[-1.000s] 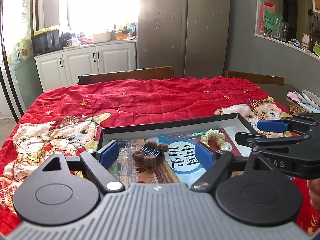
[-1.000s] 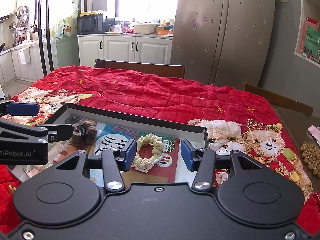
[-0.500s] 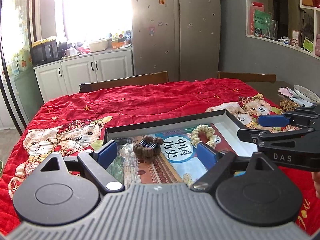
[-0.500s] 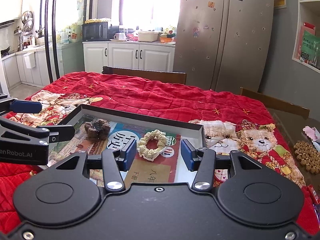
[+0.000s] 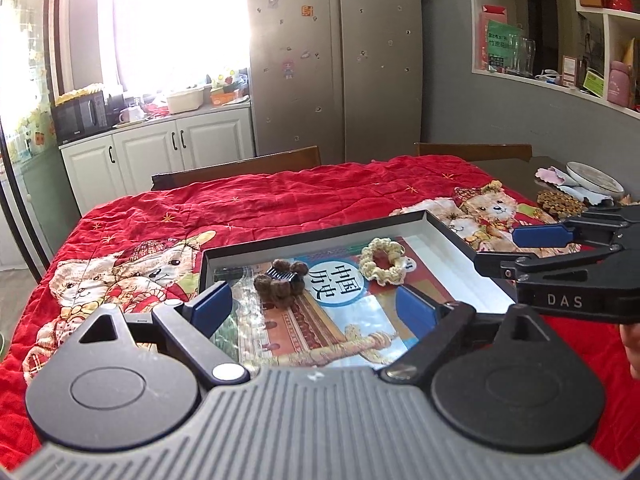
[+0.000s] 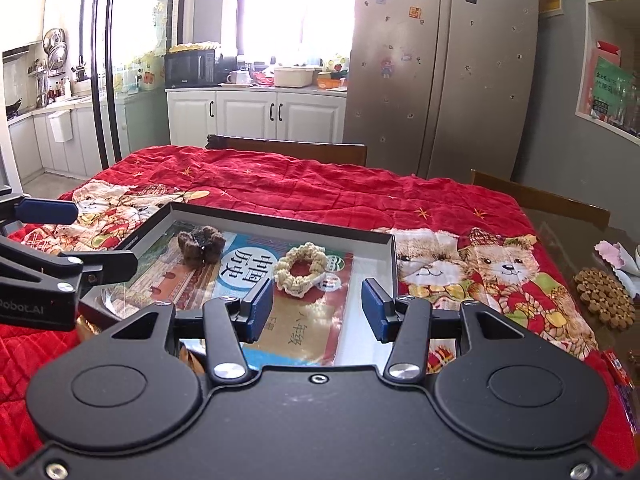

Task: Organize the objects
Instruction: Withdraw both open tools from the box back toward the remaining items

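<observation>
both grippers hang low over the near side of the bench, above a shallow black tray (image 5: 312, 240) that lies on the red blanket (image 5: 280, 200). the left gripper (image 5: 310, 306) has its fingers spread wide and holding nothing; the right gripper (image 6: 318, 308) is released too, also with nothing between the fingers.

inside the tray, on a glossy book cover (image 6: 288, 320), are a brown fuzzy clip (image 5: 282, 282) at about 11 o'clock and a cream scrunchie (image 6: 302, 272) to the right of it, near but apart.

i think the risk is mostly the slippery cover: a finger that pushes instead of closing may slide the scrunchie toward the tray wall. the two grippers are also close to each other, so they may bump if both reach in together. the soft blanket may let the tray tilt under pressure.

there is free room at 12 o'clock on the blanket. at 3 o'clock a beaded mat (image 6: 604, 300) and plate (image 5: 594, 176) stand near the bench edge.
</observation>
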